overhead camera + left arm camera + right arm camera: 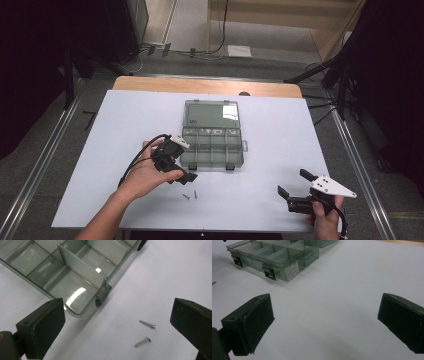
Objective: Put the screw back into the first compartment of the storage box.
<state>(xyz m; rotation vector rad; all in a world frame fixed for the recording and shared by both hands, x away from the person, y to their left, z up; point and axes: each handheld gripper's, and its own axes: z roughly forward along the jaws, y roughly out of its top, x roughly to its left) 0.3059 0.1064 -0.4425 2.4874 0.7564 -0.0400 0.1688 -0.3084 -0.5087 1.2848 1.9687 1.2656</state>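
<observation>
Screws first: two small silver metal screws lie loose on the white surface, close together but not touching, just in front of the clear grey plastic compartment box. In the left gripper view they sit between the two black jaws, nearer the right-hand one, with bare surface all around them. The left gripper is in the person's left hand right beside the box's front left corner, angled down toward the screws. Its jaws are spread wide and pinch nothing.

The box lies open, lid flat behind it, its dividers splitting the tray into small compartments. A black latch sticks out on the front wall close to the screws. From these shots it's hard to say if anything is in the compartments.

Over at the near right corner of the surface, the right gripper is held low in the right hand, well apart from the box and screws. Its jaws are spread wide too, just plain white surface between them.
</observation>
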